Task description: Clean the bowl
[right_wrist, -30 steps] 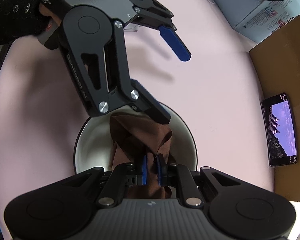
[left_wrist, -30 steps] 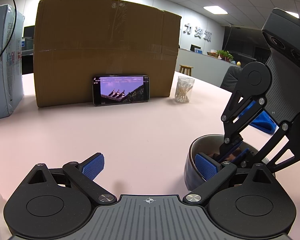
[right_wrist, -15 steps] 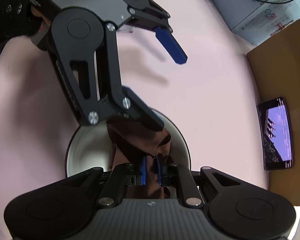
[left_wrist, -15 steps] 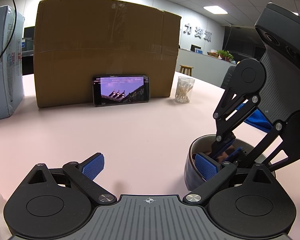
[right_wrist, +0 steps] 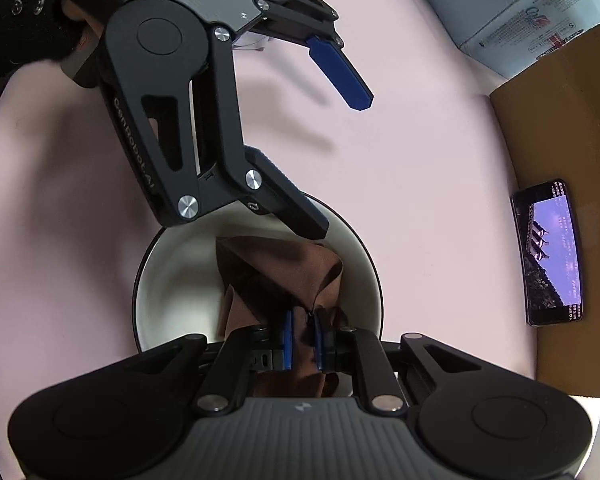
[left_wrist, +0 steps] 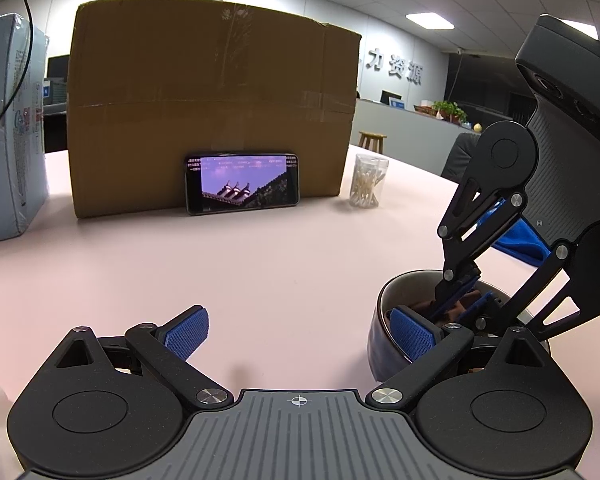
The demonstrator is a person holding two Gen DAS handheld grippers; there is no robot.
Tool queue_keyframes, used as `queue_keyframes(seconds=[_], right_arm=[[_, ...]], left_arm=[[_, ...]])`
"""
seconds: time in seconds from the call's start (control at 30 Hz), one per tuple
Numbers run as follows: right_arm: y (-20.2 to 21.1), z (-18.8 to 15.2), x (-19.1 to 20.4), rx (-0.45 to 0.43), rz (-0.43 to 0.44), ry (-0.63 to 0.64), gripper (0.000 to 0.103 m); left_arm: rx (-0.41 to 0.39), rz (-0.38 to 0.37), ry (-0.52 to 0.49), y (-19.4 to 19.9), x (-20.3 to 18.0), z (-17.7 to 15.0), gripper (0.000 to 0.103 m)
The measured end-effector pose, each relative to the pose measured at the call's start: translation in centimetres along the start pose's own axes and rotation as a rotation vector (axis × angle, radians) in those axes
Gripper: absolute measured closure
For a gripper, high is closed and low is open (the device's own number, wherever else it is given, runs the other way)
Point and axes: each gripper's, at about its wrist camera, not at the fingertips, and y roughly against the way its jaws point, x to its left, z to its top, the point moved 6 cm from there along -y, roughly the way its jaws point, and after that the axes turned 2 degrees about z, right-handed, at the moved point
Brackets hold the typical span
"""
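A dark bowl with a pale inside [right_wrist: 172, 292] stands on the pink table; it also shows at the lower right of the left wrist view [left_wrist: 384, 344]. My right gripper [right_wrist: 303, 336] is shut on a brown cloth [right_wrist: 276, 268] and holds it down inside the bowl; in the left wrist view it reaches in from above [left_wrist: 460, 300]. My left gripper [left_wrist: 300, 332] is open and empty. Its right finger [left_wrist: 414, 334] sits at the bowl's rim, and its left finger [left_wrist: 188, 332] is over bare table.
A large cardboard box [left_wrist: 212, 112] stands at the back with a phone [left_wrist: 242, 184] leaning on it. A clear pot of cotton swabs [left_wrist: 366, 180] is to its right, a white carton [left_wrist: 8, 132] to its left. A blue cloth [left_wrist: 520, 240] lies behind the bowl.
The right gripper has shifted the brown cloth a little inside the bowl, staying shut on it. The left gripper has stayed open at the bowl's rim.
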Motion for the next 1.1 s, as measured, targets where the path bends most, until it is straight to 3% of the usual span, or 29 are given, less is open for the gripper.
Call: queue_keyframes(seconds=[0.37,0.5,0.63,0.7,0.9,1.1], right_arm=[[-0.6,0.7,0.0,-0.036,-0.009,0.003,0.089],[-2.4,2.0,-2.2,-0.031,0.001,-0.005,0.086],[-1.4,1.2,-1.4,-0.038,0.010,-0.005,0.067],[-1.3,1.3,-1.6,-0.050,0.014,-0.011,0.065],[-2.3,1.5,-3.1,-0.069,0.072,-0.072,0.064],[-2.7,1.7,-3.7,-0.125,0.115,-0.110,0.079]], left_arm=[[-0.016,-0.008,0.010,0.3,0.1,0.1,0.004],[-0.012,-0.002,0.023,0.2,0.3,0.1,0.004],[-0.012,-0.002,0.025,0.3,0.4,0.2,0.004],[-0.013,-0.001,0.023,0.5,0.2,0.1,0.004],[-0.012,-0.002,0.022,0.5,0.3,0.1,0.004],[-0.010,-0.002,0.021,0.3,0.2,0.1,0.004]])
